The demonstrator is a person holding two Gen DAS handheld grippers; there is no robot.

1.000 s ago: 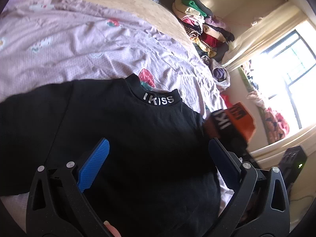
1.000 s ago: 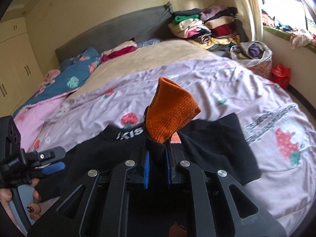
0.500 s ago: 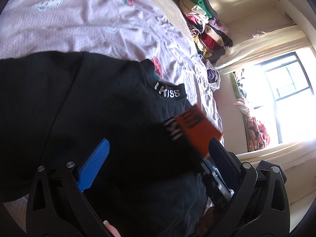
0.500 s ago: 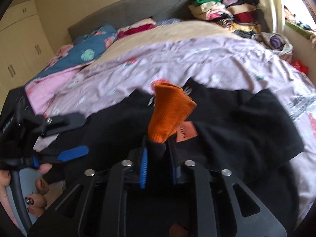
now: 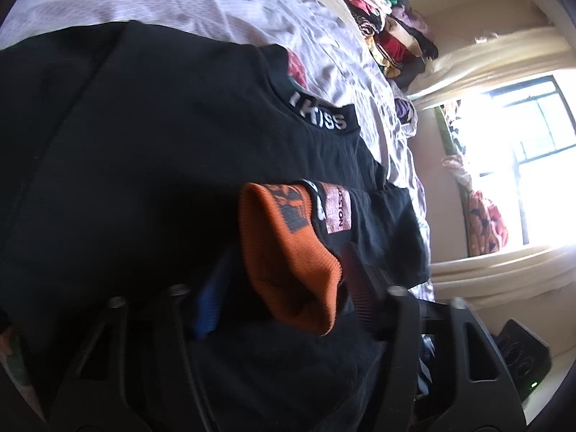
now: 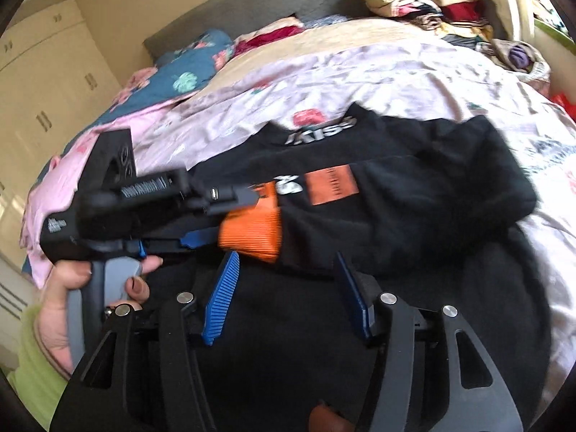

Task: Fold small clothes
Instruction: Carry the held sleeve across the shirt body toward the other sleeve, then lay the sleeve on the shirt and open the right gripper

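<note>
A black top (image 5: 144,144) with white letters on its collar lies spread on the bed, also in the right wrist view (image 6: 414,198). Its orange sleeve cuff (image 5: 288,252) is folded in over the chest beside an orange patch (image 6: 331,183). My left gripper (image 5: 284,270) is low over the top and its jaws are closing, with the cuff between them; a dark gap shows beside the blue pad (image 5: 208,309). From the right wrist, the left gripper (image 6: 235,216) straddles the cuff (image 6: 255,234). My right gripper (image 6: 286,257) is just short of the cuff, jaws opening, nothing between them.
A pink floral sheet (image 6: 360,79) covers the bed. A stack of folded clothes (image 6: 424,0) stands at the far right corner, with pillows (image 6: 187,72) along the grey headboard. A wardrobe (image 6: 43,90) is on the left. A bright window (image 5: 522,144) is beyond the bed.
The right gripper let go of the orange cuff and opened; the cuff dropped onto the black top. The left gripper came down to the cuff and its jaws narrowed around it.
</note>
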